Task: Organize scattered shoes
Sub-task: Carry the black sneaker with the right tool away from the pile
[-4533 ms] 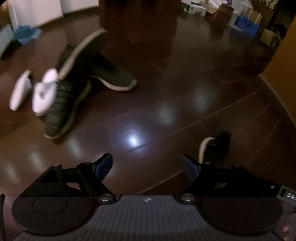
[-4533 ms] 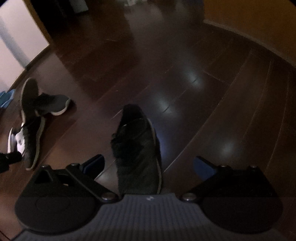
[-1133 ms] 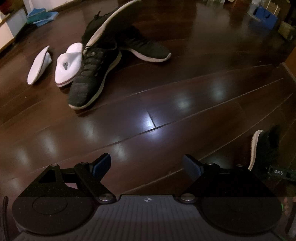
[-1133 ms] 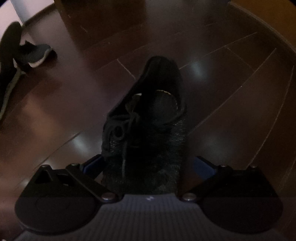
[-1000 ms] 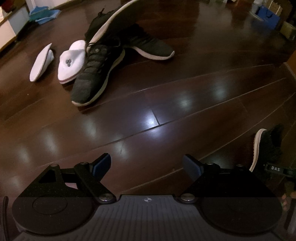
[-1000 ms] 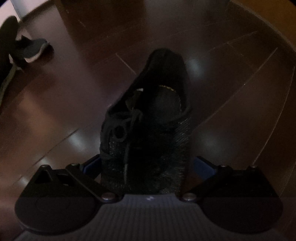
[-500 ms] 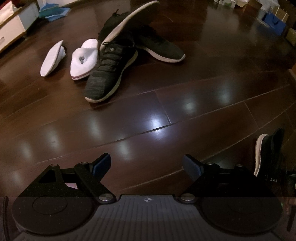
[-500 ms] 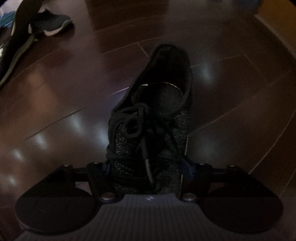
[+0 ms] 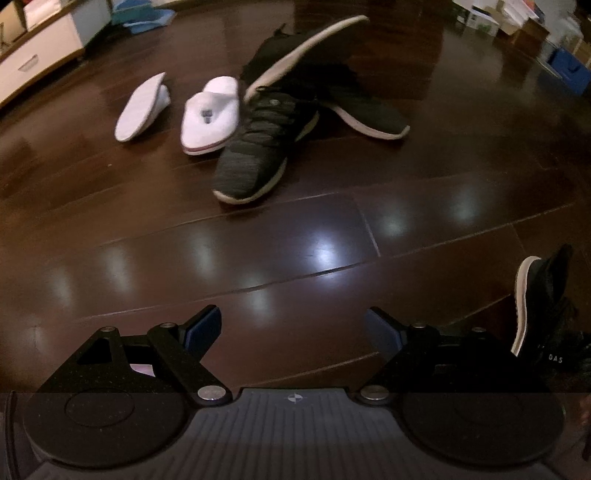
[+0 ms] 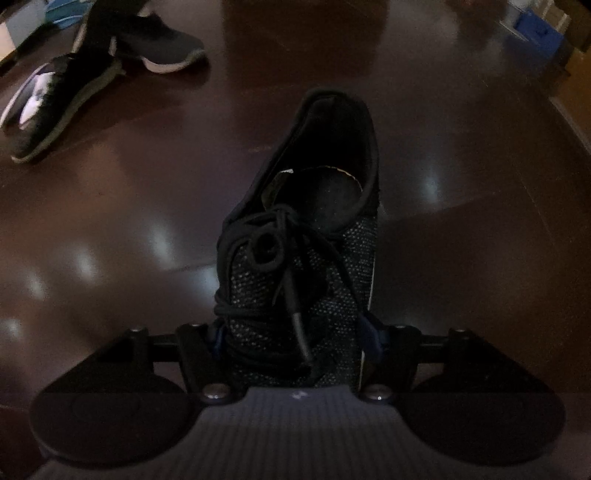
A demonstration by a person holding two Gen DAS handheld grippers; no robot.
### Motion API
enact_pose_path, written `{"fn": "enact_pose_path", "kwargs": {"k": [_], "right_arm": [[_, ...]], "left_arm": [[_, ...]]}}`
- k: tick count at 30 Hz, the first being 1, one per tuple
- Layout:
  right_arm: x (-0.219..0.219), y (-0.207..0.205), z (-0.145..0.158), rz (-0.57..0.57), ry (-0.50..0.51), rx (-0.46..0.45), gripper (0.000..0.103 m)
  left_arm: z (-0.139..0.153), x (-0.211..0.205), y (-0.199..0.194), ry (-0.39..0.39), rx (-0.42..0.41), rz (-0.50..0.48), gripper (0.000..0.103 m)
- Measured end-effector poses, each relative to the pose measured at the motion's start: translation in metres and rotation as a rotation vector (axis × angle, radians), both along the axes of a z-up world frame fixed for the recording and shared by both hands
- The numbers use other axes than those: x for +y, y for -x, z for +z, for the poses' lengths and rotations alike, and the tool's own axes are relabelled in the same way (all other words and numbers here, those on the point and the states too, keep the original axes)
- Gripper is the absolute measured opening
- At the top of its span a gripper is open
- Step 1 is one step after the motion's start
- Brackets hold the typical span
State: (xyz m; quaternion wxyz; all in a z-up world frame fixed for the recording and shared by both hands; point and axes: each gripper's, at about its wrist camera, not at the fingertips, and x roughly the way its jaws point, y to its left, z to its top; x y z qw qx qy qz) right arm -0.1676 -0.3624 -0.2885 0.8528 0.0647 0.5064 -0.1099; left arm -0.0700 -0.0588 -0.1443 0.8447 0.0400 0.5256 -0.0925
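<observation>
1. Dark, glossy wooden floor (image 9: 303, 236) fills both views, with pale light patches reflected on its planks.
2. Nearest in the right wrist view, the right gripper (image 10: 293, 334) is clamped on the toe end of a black knit sneaker (image 10: 317, 221); both pads press its sides, and its heel points away from the camera with the laces lying loose on top.
3. That same sneaker shows at the right edge of the left wrist view (image 9: 546, 302), its white sole edge facing left.
4. The left gripper (image 9: 293, 328) hangs above bare floor with its jaws spread wide and nothing between them.
5. Farther off lies the pile of scattered shoes: a grey-black sneaker (image 9: 258, 147) with its toe toward the camera, a dark sneaker (image 9: 369, 110) just behind it, and a third shoe tipped up with its pale sole (image 9: 306, 51) showing, resting against the others.
6. Just left of the pile are two white slippers: one upright (image 9: 208, 118), touching the grey-black sneaker, and one on its side (image 9: 142, 107), set a little apart.
7. Along the far edges stand a white cabinet (image 9: 40, 48) at left, and cardboard boxes (image 9: 524, 26) and a blue bag (image 9: 569, 70) at right; their contents cannot be made out.
</observation>
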Motion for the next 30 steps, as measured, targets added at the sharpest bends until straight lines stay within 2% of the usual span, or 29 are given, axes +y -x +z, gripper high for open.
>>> {"fn": "enact_pose_path", "kwargs": {"k": [12, 17, 21, 25, 30], "right_arm": [[0.064, -0.060, 0.051, 0.198, 0.013, -0.076, 0.068], [0.112, -0.111, 0.081, 0.348, 0.020, -0.084, 0.068], [0.136, -0.125, 0.106, 0.430, 0.030, -0.093, 0.068], [0.181, -0.145, 0.135, 0.518, 0.042, -0.099, 0.068], [0.228, -0.148, 0.128, 0.558, 0.054, -0.092, 0.068]], "left_arm": [[0.012, 0.065, -0.013, 0.007, -0.022, 0.175, 0.089], [0.015, 0.088, -0.020, 0.000, -0.034, 0.245, 0.089], [0.023, 0.108, -0.028, 0.019, -0.054, 0.315, 0.089], [0.037, 0.137, -0.036, 0.021, -0.102, 0.418, 0.089], [0.037, 0.169, -0.039, 0.016, -0.105, 0.524, 0.089]]}}
